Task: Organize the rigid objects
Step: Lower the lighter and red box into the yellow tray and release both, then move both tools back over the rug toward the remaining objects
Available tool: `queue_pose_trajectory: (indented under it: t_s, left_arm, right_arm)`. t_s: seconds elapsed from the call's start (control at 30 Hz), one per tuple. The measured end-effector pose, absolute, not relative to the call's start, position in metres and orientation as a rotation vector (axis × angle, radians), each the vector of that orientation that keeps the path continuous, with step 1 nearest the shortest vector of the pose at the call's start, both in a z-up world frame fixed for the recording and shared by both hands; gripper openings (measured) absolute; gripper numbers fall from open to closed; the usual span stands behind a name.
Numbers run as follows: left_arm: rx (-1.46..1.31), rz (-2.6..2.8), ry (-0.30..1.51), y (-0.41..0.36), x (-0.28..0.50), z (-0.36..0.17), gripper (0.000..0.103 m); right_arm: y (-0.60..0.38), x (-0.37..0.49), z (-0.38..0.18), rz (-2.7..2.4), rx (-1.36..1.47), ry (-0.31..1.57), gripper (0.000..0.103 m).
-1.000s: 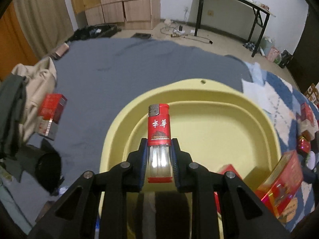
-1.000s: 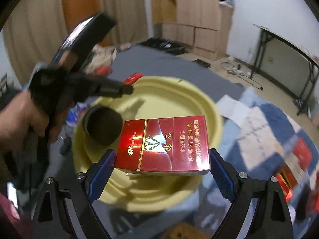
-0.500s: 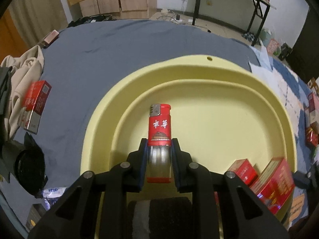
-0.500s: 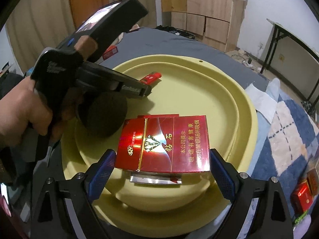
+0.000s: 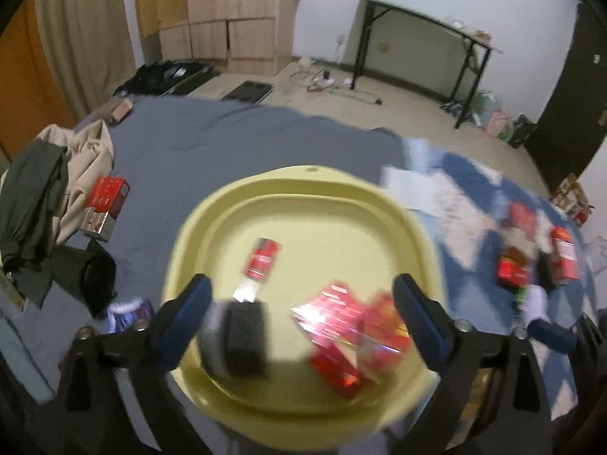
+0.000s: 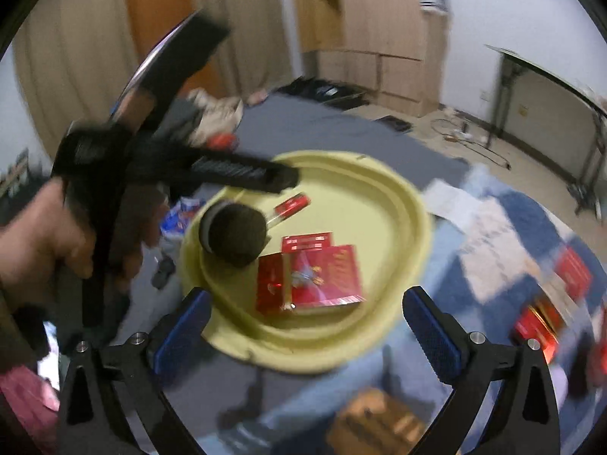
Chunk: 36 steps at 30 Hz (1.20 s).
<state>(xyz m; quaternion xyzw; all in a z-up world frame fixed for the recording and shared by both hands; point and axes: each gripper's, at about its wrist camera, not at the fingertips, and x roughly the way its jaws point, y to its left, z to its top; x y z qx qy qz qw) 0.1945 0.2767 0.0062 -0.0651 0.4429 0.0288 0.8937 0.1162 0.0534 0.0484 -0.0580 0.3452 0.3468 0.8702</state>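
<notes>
Both claws had dropped their loads into the yellow basin (image 5: pixel 303 178) and were opening, empty; left gripper (image 5: pixel 303 314) was nearer the red box (image 5: pixel 108 206) at ten o'clock, long axis toward seven

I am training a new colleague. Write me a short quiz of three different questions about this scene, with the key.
1. True or false: the lighter lies in the yellow basin.
2. Which is empty: A the left gripper, B the right gripper, C both?
3. Fill in: the cigarette pack lies ____ the basin.

Key: 1 true. 2 C; jaws of both are opening, nothing between. 3 in.
</notes>
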Motion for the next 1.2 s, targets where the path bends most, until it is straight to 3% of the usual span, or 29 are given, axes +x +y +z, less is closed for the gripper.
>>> queue_pose_trajectory:
  t_s: [0.3,0.5,0.73,1.2]
  left_arm:
    - [-0.369,-0.108,0.824,0.157,0.096,0.048,0.103]
    - [-0.391,-0.168,0.794,0.094,0.037,0.032,0.103]
    - [-0.129,-0.171,0.725,0.054,0.019,0.029,0.103]
    - [-0.158,-0.198,0.79,0.052,0.042,0.009,0.103]
  right_arm:
    - [-0.141,0.043,0.078,0.426,0.027,0.711,0.103]
    - [-0.245,-0.012,0.085,0.269,0.051,0.686,0.103]
    - [-0.274,-0.058,0.064,0.197,0.038,0.632,0.103]
    - [-0.291,-0.038,0.05,0.167,0.233,0.642,0.103]
